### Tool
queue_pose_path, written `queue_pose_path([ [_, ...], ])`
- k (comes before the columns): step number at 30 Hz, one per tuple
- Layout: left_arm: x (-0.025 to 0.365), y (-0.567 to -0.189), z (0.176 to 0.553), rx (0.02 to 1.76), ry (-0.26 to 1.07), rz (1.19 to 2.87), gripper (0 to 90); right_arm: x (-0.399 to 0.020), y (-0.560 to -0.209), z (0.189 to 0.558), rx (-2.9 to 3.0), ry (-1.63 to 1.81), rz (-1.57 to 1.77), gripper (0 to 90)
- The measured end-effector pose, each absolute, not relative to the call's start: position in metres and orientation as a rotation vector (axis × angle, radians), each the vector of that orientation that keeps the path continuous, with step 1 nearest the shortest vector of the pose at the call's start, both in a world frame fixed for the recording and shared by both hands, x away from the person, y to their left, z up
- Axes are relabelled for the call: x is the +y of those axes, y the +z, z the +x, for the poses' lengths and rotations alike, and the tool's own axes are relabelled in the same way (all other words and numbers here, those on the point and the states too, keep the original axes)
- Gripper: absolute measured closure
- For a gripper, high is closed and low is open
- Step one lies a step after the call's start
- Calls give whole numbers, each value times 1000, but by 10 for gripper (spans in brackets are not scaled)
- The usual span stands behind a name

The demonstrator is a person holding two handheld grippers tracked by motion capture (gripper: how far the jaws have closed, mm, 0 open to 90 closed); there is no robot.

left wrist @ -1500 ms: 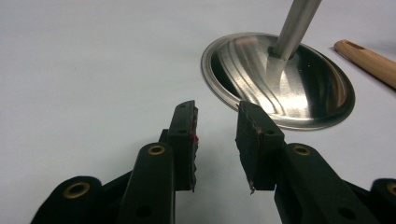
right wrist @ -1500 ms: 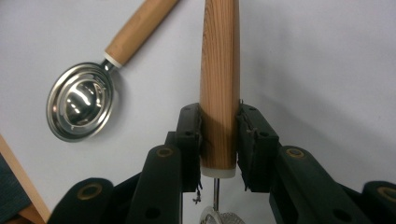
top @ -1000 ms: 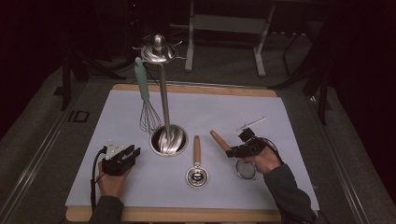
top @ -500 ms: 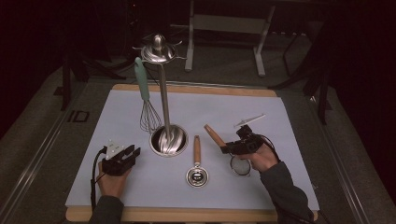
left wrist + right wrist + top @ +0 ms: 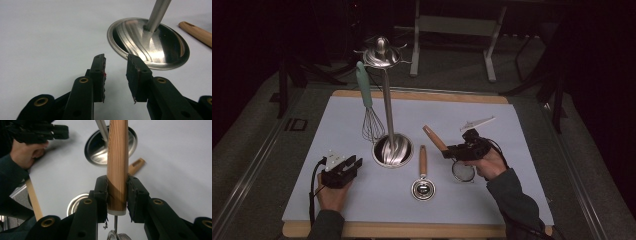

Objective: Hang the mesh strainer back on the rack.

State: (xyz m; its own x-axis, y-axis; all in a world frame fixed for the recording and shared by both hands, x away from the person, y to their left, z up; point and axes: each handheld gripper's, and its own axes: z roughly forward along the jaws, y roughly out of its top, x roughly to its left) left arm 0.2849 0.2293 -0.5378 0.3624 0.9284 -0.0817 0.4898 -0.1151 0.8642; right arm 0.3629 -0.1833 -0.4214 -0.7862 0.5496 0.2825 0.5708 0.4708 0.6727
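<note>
A steel utensil stand (image 5: 388,110) rises from its round base (image 5: 150,42) at mid mat, with a teal-handled whisk (image 5: 370,117) hanging from its top. My right gripper (image 5: 446,151) is shut on the wooden handle (image 5: 117,157) of a small mesh strainer (image 5: 463,171), held above the mat with the handle pointing up and left toward the stand. My left gripper (image 5: 353,163) rests on the mat left of the base, open, with nothing between its pads (image 5: 100,72). A wooden-handled metal scoop (image 5: 423,187) lies flat between the two grippers.
The white mat (image 5: 512,150) covers a wooden board (image 5: 412,229) with its front edge by the person's forearms. A metal frame (image 5: 452,30) stands behind the table in the dark. In the right gripper view the left hand (image 5: 25,152) sits beyond the stand base (image 5: 97,147).
My right gripper has lifted the strainer off the mat and carried it a little left toward the stand. The left gripper has stayed put.
</note>
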Motion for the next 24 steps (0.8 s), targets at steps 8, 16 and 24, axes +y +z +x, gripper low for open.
queue_pose_path([
  [8,229,-538,285,1258,632,1752,683,-177,-414,363,-2652,-1319,-956,721],
  [16,229,-538,285,1255,633,1753,684,-170,-407,363,-2626,-1384,-896,721],
  [24,229,-538,285,1255,633,1753,684,-163,-399,363,-2618,-1432,-845,721],
])
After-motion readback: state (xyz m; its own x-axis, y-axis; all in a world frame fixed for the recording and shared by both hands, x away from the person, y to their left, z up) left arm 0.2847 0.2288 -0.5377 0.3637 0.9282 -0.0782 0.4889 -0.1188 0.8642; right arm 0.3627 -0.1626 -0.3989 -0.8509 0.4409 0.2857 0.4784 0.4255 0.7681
